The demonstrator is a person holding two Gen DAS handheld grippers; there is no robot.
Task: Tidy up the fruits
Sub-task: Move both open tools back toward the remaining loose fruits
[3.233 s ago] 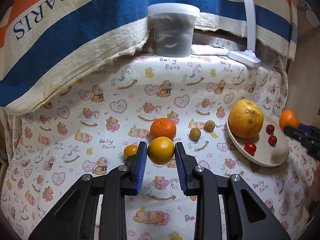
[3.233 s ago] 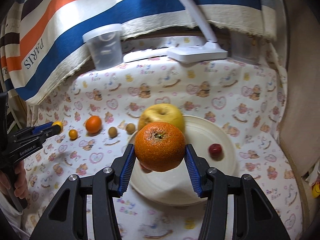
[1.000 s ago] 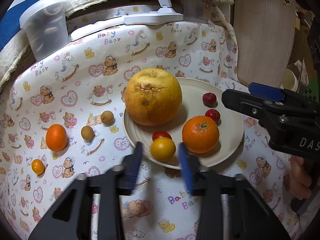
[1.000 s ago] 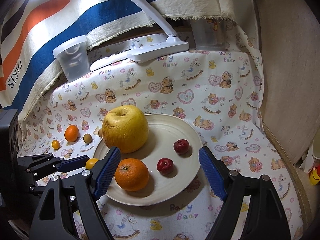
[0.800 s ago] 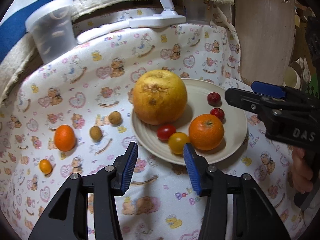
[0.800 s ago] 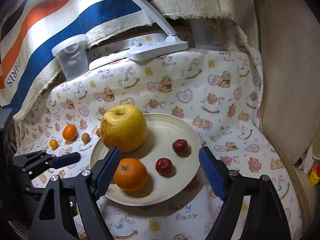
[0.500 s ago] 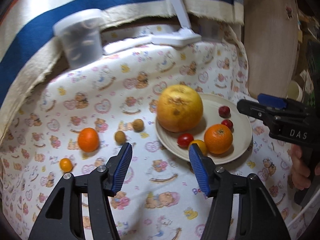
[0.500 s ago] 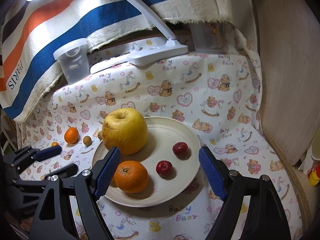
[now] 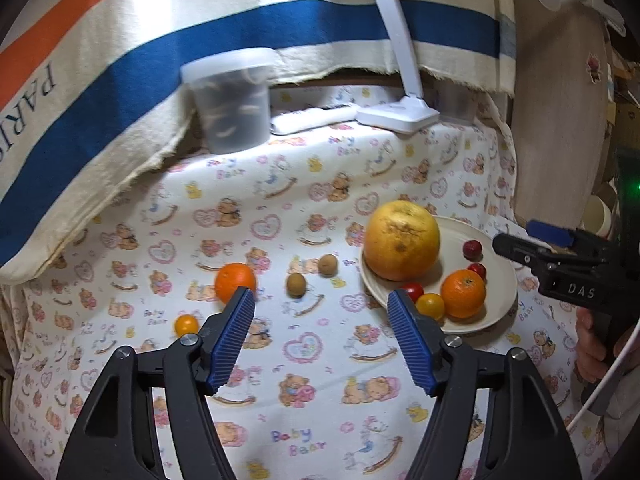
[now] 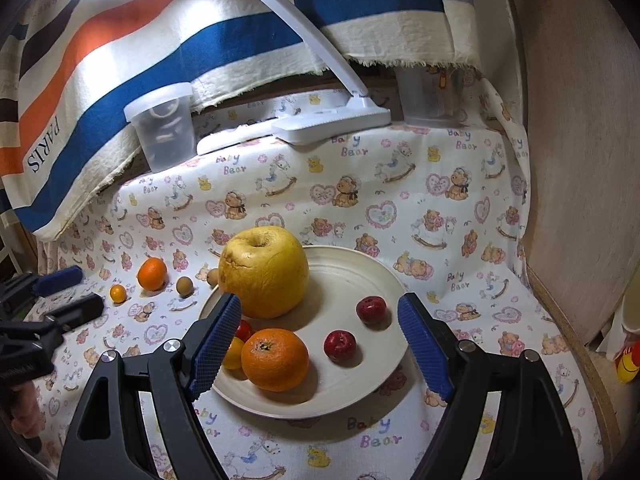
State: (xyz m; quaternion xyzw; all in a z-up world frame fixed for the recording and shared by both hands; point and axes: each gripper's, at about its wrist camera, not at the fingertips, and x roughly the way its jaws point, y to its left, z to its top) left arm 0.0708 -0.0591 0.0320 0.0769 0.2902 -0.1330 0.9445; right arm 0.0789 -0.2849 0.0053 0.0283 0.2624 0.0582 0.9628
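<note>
So the small yellow fruit (image 9: pixel 430 306) that was clamped in the left gripper (image 9: pixel 320 328) a few seconds back is now parked on the plate (image 9: pixel 500 276), wedged against the cherry tomato (image 9: pixel 413 290) and the orange (image 9: pixel 464 294), right of centre in the left wrist view. The left gripper has been pulled back from the plate, and its jaws are opening with only bare tablecloth (image 9: pixel 320 380) seen between them. The big yellow pomelo (image 10: pixel 265 272) is sat at the back left of the plate, with two dark red fruits (image 10: pixel 340 345) lying loose on the plate's right half in the right wrist view. Off the plate, a second orange (image 9: pixel 235 282), a tiny orange fruit (image 9: pixel 186 324) and two brown longans (image 9: pixel 296 285) are left on the cloth, centre-left of the left wrist frame. The right gripper (image 10: pixel 320 340) is held spread wide over the near side of the plate, nothing gripped.
</note>
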